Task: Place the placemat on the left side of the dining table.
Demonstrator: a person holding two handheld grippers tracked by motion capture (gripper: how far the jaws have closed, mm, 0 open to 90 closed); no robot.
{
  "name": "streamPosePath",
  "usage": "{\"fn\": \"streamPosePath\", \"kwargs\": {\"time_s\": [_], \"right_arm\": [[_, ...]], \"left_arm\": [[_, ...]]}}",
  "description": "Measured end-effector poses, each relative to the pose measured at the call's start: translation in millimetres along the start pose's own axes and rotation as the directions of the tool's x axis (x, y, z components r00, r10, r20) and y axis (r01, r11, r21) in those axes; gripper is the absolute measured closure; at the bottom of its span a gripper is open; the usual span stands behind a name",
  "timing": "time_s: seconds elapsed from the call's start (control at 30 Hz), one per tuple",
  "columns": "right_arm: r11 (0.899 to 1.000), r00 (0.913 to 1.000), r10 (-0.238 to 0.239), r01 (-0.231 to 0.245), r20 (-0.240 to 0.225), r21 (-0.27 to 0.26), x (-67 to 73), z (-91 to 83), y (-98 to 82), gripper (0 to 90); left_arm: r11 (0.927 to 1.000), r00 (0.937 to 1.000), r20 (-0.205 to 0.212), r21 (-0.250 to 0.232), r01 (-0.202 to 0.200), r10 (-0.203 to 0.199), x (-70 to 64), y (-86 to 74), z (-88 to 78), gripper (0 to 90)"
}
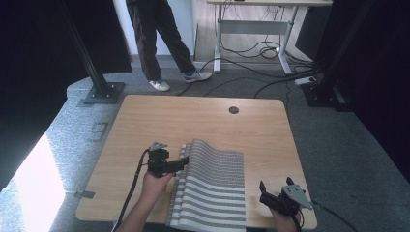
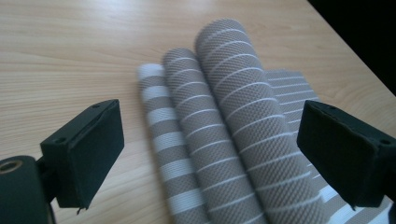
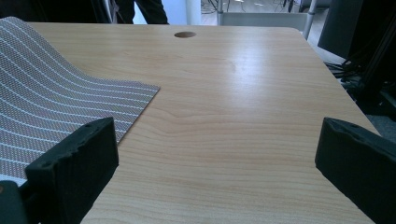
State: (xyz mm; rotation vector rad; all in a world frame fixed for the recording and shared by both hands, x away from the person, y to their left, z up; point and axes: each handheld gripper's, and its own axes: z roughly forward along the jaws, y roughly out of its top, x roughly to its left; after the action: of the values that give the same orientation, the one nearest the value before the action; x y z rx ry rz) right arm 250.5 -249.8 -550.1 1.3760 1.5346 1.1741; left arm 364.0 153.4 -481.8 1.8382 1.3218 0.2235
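On the near half of the wooden surface, a grey-and-white striped woven mat is laid, its near edge reaching the surface's near edge. The right portion of the mat is seen lying flat, while its left edge is gathered into several parallel ridged folds. In the left gripper view, three rounded folds of the mat are seen side by side, the tallest one to the right, with the flat striped portion beyond it.

The left gripper is held by a hand at the mat's left edge, with its tip at the folded ridges. In the left gripper view its jaws are seen spread wide apart, one on each side of the folds, and nothing is clamped between them. Contact between the jaws and the mat cannot be confirmed.

The right gripper is positioned near the surface's near right corner, just beside the mat's right edge and apart from it. In the right gripper view its jaws are likewise spread wide, with only bare surface between them; the mat is seen at the left, rising in a curve toward its far left side. A cable is seen trailing from each gripper.

A round hole is located near the surface's far edge. Beyond the surface, the legs of a standing person are seen on the grey floor, beside a desk frame with loose cables beneath it.
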Motion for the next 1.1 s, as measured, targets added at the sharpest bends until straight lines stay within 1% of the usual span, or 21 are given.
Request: {"fn": "streamPosePath", "kwargs": {"time_s": [0.07, 0.1, 0.2, 0.27, 0.4, 0.47, 0.53, 0.57, 0.6, 0.63, 0.67, 0.73, 0.77, 0.8, 0.83, 0.9, 0.97, 1.0, 1.03, 1.07, 1.1], "right_arm": [[1.000, 1.0000, 0.000, 0.000, -0.001, 0.002, -0.2, -0.1, 0.0, 0.0], [1.000, 1.0000, 0.000, 0.000, -0.002, 0.002, -0.3, -0.1, 0.0, 0.0], [1.000, 1.0000, -0.001, 0.001, -0.005, 0.001, -0.4, 0.0, 0.0, 0.0], [1.000, 1.0000, 0.000, 0.000, -0.007, 0.002, -0.5, 0.0, 0.0, 0.0], [1.000, 1.0000, 0.000, 0.000, -0.008, 0.002, -0.8, 0.1, 0.0, 0.0], [1.000, 0.9999, 0.000, 0.000, -0.010, 0.003, -0.9, 0.1, 0.1, 0.0], [1.000, 0.9999, 0.001, -0.001, -0.011, 0.003, -0.8, 0.1, 0.1, 0.0], [1.000, 0.9999, 0.001, -0.001, -0.012, 0.003, -0.8, 0.1, 0.1, 0.0], [1.000, 0.9999, 0.001, -0.001, -0.012, 0.003, -0.8, 0.1, 0.1, 0.0], [1.000, 0.9999, 0.001, -0.001, -0.013, 0.004, -0.9, 0.2, 0.1, 0.0], [1.000, 0.9999, 0.001, -0.001, -0.013, 0.004, -0.8, 0.2, 0.1, 0.0], [1.000, 0.9999, 0.001, -0.001, -0.014, 0.004, -0.8, 0.2, 0.1, 0.0], [1.000, 0.9999, 0.000, 0.000, -0.014, 0.003, -1.0, 0.2, 0.1, 0.0], [1.000, 0.9999, 0.001, -0.001, -0.014, 0.004, -1.0, 0.2, 0.1, 0.0], [1.000, 0.9999, 0.001, -0.001, -0.014, 0.004, -1.0, 0.3, 0.1, 0.0], [1.000, 0.9999, 0.000, 0.000, -0.016, 0.005, -1.1, 0.4, 0.1, 0.0], [1.000, 0.9999, 0.001, -0.001, -0.016, 0.003, -1.0, 0.5, 0.1, 0.0], [1.000, 0.9999, 0.000, 0.000, -0.016, 0.003, -1.1, 0.6, 0.1, 0.0], [1.000, 0.9999, 0.000, 0.000, -0.017, 0.004, -1.0, 0.6, 0.1, 0.0], [1.000, 0.9998, 0.000, 0.000, -0.018, 0.005, -1.0, 0.6, 0.1, 0.0], [1.000, 0.9998, 0.000, 0.000, -0.018, 0.005, -1.0, 0.7, 0.2, 0.0]], "left_arm": [[0.9994, 1.0000, 0.005, 0.034, -0.004, 0.004, -6.6, 5.2, 7.9, 10.9], [0.9990, 0.9999, 0.005, 0.044, -0.010, 0.009, -9.9, 7.3, 11.6, 12.0], [0.9970, 0.9997, 0.005, 0.073, -0.023, 0.023, -18.1, 12.2, 21.4, 11.8], [0.9938, 0.9994, -0.006, 0.106, -0.032, 0.033, -23.9, 15.1, 29.7, 12.1], [0.9880, 0.9985, -0.010, 0.145, -0.051, 0.053, -32.1, 17.4, 40.6, 14.2], [0.9855, 0.9983, -0.019, 0.162, -0.051, 0.055, -34.4, 18.0, 44.3, 14.7], [0.9830, 0.9979, -0.028, 0.176, -0.052, 0.058, -36.3, 19.6, 47.5, 18.2], [0.9826, 0.9981, -0.023, 0.178, -0.052, 0.057, -36.8, 20.7, 47.8, 21.0], [0.9807, 0.9977, -0.030, 0.188, -0.055, 0.061, -37.5, 22.2, 49.1, 25.0], [0.9775, 0.9972, -0.036, 0.203, -0.058, 0.066, -38.0, 23.8, 50.8, 26.5], [0.9747, 0.9968, -0.052, 0.218, -0.048, 0.061, -37.7, 25.4, 52.9, 27.8], [0.9692, 0.9971, -0.069, 0.246, -0.016, 0.034, -35.5, 28.1, 56.2, 30.0], [0.9659, 0.9960, -0.087, 0.259, 0.001, 0.022, -35.0, 29.5, 58.2, 30.9], [0.9628, 0.9951, -0.094, 0.270, -0.005, 0.031, -35.5, 30.2, 59.0, 33.1], [0.9629, 0.9945, -0.098, 0.270, -0.008, 0.036, -36.6, 30.3, 59.4, 33.9], [0.9637, 0.9948, -0.095, 0.267, -0.011, 0.038, -36.9, 30.6, 58.4, 40.1], [0.9660, 0.9983, -0.056, 0.259, -0.002, 0.017, -35.1, 30.9, 56.3, 53.2], [0.9665, 0.9987, -0.046, 0.257, -0.009, 0.021, -35.3, 30.8, 55.7, 60.4], [0.9667, 0.9981, -0.043, 0.254, -0.032, 0.044, -37.0, 30.2, 54.3, 64.6], [0.9670, 0.9975, -0.040, 0.250, -0.046, 0.058, -38.6, 29.7, 52.8, 69.5], [0.9684, 0.9972, -0.028, 0.242, -0.061, 0.070, -40.1, 29.3, 50.9, 74.4]]}}
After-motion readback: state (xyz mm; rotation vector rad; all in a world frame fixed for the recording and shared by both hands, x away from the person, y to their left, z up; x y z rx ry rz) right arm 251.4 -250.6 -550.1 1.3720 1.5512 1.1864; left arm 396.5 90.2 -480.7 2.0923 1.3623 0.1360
